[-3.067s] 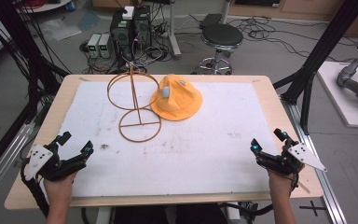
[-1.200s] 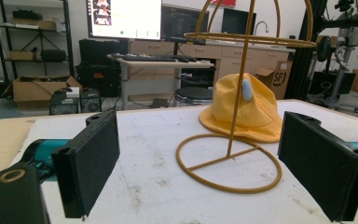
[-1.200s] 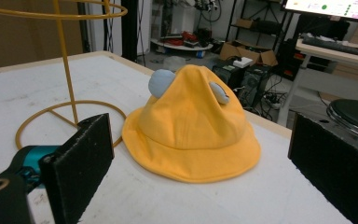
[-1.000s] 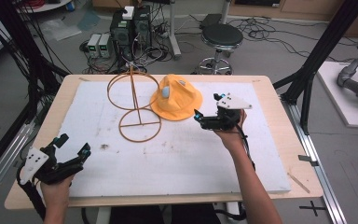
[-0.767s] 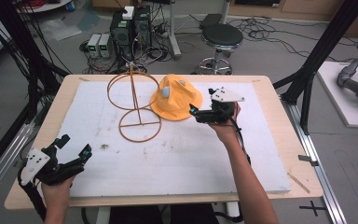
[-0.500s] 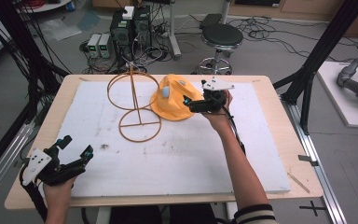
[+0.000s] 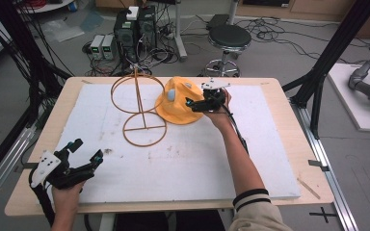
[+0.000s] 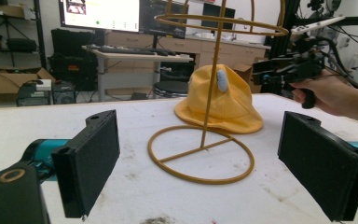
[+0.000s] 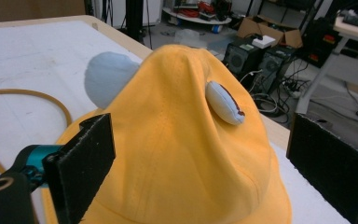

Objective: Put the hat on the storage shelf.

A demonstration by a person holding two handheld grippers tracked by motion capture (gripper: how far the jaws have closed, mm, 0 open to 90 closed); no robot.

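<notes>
Yellow hat [image 7: 179, 103] sits on the tabletop [image 7: 270, 120] between our right gripper's [image 7: 195, 103] spread fingers [image 9: 81, 163], apparently not yet gripped; our left gripper [image 7: 84, 154] waits open, well short of the wire stand [image 7: 139, 108]. Lifting remains.

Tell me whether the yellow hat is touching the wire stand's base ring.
Cannot tell. In the left gripper view the yellow hat brim meets the base ring of the wire stand along the line of sight, with no plain gap or contact.

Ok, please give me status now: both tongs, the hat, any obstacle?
Right tongs open, jaws either side of yellow hat, not closed. Left tongs open, near table edge. Wire stand beside hat, not blocking.
</notes>
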